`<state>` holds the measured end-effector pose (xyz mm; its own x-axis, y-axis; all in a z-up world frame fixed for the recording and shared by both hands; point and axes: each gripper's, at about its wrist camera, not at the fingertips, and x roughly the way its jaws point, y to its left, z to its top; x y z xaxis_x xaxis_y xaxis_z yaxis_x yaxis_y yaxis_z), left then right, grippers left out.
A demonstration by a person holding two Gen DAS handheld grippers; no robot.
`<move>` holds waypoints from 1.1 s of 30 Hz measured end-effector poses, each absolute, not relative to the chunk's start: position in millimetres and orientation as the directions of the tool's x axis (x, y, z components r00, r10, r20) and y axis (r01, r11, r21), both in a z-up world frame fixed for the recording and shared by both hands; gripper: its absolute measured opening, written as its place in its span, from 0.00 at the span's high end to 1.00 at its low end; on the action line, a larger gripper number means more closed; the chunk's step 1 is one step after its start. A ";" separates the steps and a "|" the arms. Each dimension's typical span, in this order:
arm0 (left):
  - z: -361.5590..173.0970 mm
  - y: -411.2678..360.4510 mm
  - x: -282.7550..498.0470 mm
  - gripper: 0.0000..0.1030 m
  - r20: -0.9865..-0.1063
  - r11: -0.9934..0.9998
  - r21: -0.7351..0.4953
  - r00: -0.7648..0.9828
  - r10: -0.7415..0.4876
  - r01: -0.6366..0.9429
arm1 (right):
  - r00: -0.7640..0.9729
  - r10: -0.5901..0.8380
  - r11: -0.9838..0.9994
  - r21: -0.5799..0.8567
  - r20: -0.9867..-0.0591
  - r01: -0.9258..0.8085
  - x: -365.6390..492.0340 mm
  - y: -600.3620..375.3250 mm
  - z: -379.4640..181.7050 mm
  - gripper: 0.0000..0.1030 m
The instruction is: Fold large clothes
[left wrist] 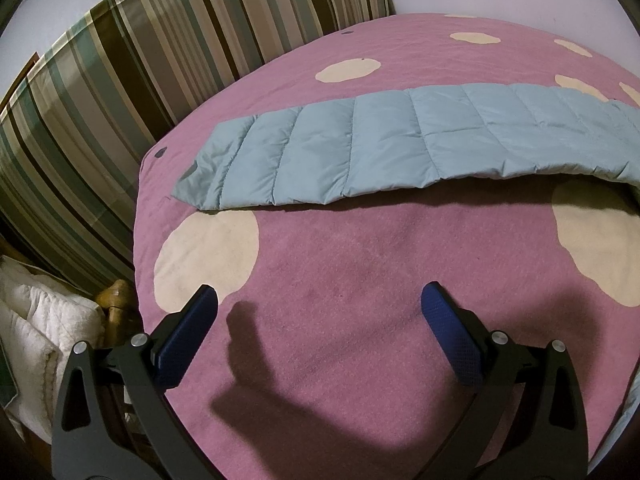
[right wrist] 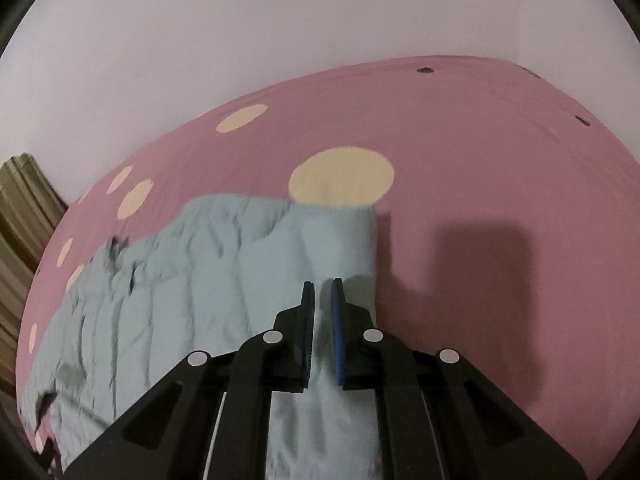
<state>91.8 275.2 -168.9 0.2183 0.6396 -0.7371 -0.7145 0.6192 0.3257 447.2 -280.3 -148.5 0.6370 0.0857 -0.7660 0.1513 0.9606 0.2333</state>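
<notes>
Right wrist view: right tool (right wrist: 322,286) blurred, clamped on quilted garment (right wrist: 168,280).

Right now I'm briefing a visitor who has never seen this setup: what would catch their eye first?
The pink bedspread with big cream dots fills both views, and a pale blue quilted garment lies in a long band across it. The right gripper is shut on a fold of that garment, while the left gripper hangs open over bare bedspread. Striped curtains stand behind the bed.
</notes>
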 end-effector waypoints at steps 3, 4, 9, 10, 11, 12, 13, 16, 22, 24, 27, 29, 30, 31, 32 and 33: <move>-169.0 274.4 92.3 0.02 -0.736 0.619 0.328 0.218 0.641 -0.714 | 0.611 0.056 0.965 0.199 -0.790 0.169 470.7 -278.4 -164.0 0.92; -169.2 274.8 92.2 0.02 -0.736 0.619 0.329 0.217 0.642 -0.713 | 0.590 0.051 0.966 0.191 -0.805 0.176 473.2 -283.8 -171.1 0.92; -168.8 275.3 91.6 0.02 -0.733 0.618 0.335 0.215 0.645 -0.712 | 0.549 0.050 0.971 0.169 -0.834 0.169 481.1 -281.2 -187.7 0.92; -168.7 275.3 91.6 0.02 -0.733 0.618 0.334 0.216 0.645 -0.712 | 0.552 0.057 0.970 0.177 -0.832 0.168 480.9 -282.2 -183.8 0.92; -168.8 275.1 91.9 0.02 -0.733 0.618 0.333 0.216 0.644 -0.712 | 0.558 0.072 0.965 0.200 -0.827 0.172 476.0 -285.7 -176.2 0.90; -168.9 274.9 92.1 0.02 -0.734 0.618 0.333 0.216 0.644 -0.712 | 0.568 0.081 0.960 0.218 -0.819 0.178 469.4 -289.2 -169.7 0.87; -169.1 276.5 91.4 0.02 -0.736 0.619 0.329 0.217 0.641 -0.713 | 0.581 0.080 0.956 0.227 -0.810 0.184 461.0 -292.6 -163.7 0.84; -167.9 276.2 91.2 0.02 -0.736 0.620 0.326 0.220 0.640 -0.714 | 0.599 0.002 0.954 0.182 -0.801 0.240 430.9 -305.6 -151.7 0.62; -167.4 275.9 91.5 0.02 -0.736 0.620 0.324 0.221 0.639 -0.715 | 0.522 -0.163 0.923 0.058 -0.837 0.381 366.0 -342.9 -164.6 0.57; -168.4 275.0 92.1 0.02 -0.736 0.620 0.325 0.221 0.640 -0.714 | 0.492 -0.182 0.906 0.049 -0.852 0.420 348.5 -353.8 -176.2 0.57; -168.5 275.2 92.0 0.02 -0.736 0.620 0.325 0.221 0.640 -0.714 | 0.494 -0.185 0.905 0.049 -0.849 0.423 332.8 -361.3 -189.5 0.51; -168.6 275.3 91.9 0.02 -0.737 0.620 0.324 0.221 0.639 -0.714 | 0.505 -0.248 0.916 -0.030 -0.827 0.401 330.0 -352.3 -191.5 0.45; -168.6 275.1 92.0 0.02 -0.737 0.620 0.323 0.222 0.639 -0.715 | 0.505 -0.271 0.915 -0.057 -0.820 0.399 331.3 -348.3 -192.6 0.42; -168.6 275.1 92.0 0.02 -0.737 0.621 0.321 0.223 0.638 -0.715 | 0.507 -0.302 0.912 -0.090 -0.807 0.400 332.5 -344.7 -194.9 0.41; -169.3 274.8 92.6 0.02 -0.738 0.621 0.319 0.223 0.636 -0.716 | 0.505 -0.309 0.910 -0.098 -0.806 0.402 332.4 -342.7 -196.5 0.40; -169.6 274.6 92.8 0.02 -0.740 0.622 0.316 0.224 0.634 -0.716 | 0.502 -0.309 0.909 -0.095 -0.807 0.407 333.6 -343.9 -197.2 0.37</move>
